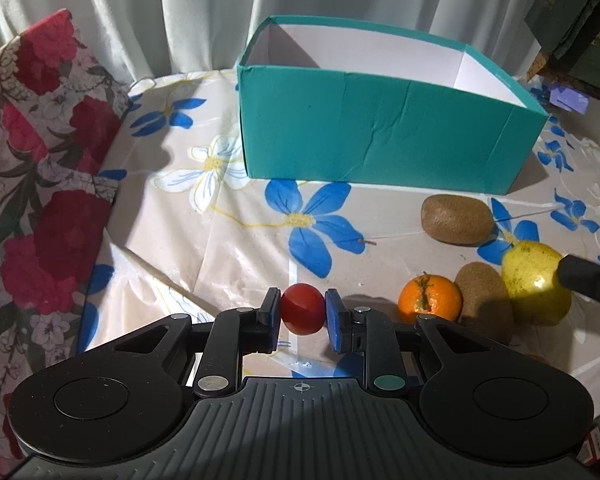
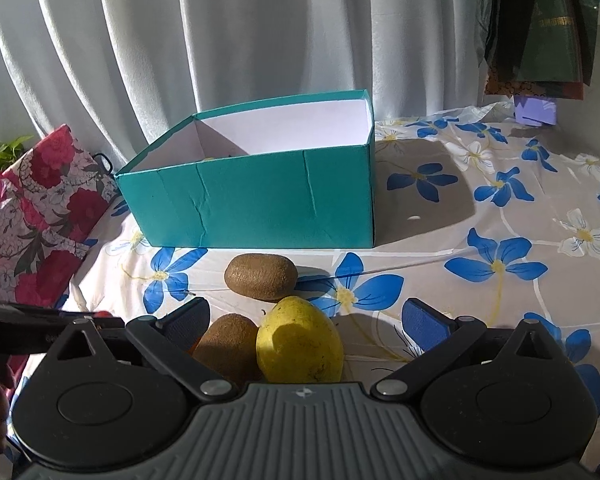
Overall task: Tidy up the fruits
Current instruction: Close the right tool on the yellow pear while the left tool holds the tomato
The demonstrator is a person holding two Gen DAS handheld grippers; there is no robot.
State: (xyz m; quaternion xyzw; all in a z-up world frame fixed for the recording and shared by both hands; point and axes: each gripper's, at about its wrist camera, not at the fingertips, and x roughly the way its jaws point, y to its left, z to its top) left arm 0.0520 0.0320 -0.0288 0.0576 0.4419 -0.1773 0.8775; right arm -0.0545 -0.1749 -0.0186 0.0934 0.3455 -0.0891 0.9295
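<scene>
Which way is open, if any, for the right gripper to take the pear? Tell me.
Probably yes, straight ahead: the right gripper is open around the pear, though a kiwi touches its left side.

Gold print on dark green bag (image 1: pixel 576 20) too blurred; nothing legible.

The left black plastic two-finger gripper (image 1: pixel 303 312) has a grey ribbed housing with a small white crosshair mark in its middle. On each side sits a big round black disc with a smooth circle inside. Black link arms go forward from silver round pivots; one pivot cap looks green. The fingers carry flat blue pads (image 1: pixel 334 322). The right black plastic two-finger gripper (image 2: pixel 306 322) has the same grey ribbed body, crosshair mark, round discs, silver pivots and blue textured pads (image 2: pixel 420 320).
</scene>
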